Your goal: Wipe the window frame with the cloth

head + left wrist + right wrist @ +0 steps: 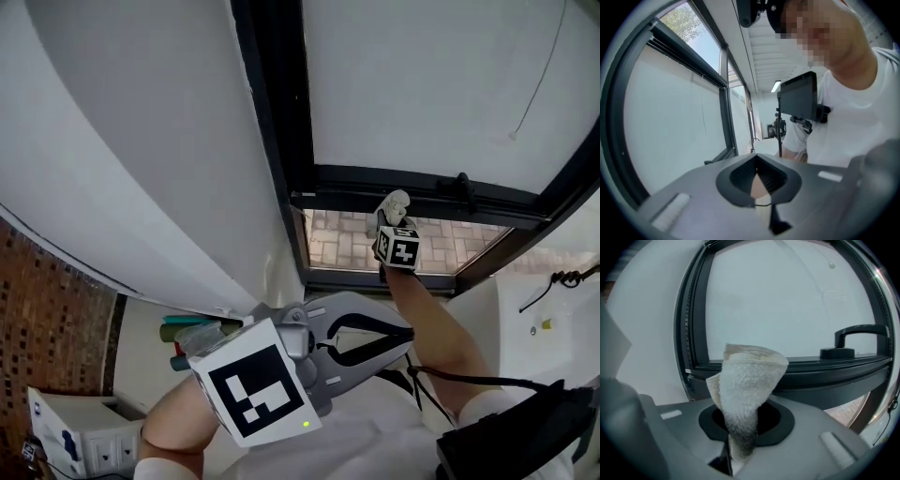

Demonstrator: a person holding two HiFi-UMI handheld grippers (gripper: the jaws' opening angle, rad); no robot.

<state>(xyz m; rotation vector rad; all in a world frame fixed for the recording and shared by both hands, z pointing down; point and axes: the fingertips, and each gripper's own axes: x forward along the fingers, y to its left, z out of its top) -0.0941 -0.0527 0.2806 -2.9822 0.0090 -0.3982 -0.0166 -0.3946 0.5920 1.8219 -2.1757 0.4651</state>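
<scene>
The left gripper (403, 337) hangs low and idle, well apart from the window, its jaws drawn together with nothing gripped between them; a skin-coloured sliver shows through the gap behind the pads, too blurred to name. Ahead of it and higher, the right gripper (392, 225) reaches toward the window frame (394, 184), its jaws clamped on the lower end of the cloth (395, 204), which rises out of them in a loose, rolled tuft. In the right gripper view the cloth (747, 380) stands straight beyond the jaws, its top overlapping the frame's dark lower rail (806, 373); it looks very close to the rail, possibly touching, though the angle does not settle that. To the right of the jaws a handle (853, 341) sits on the same rail. The wipe seems about to begin or just under way. Only the cloth's tail is pinched, so dragging along the rail could tug it free. The floppy top might also fold aside and let the bare jaw tips scrape the frame. A sweep to the right could snag the tuft on the handle.
</scene>
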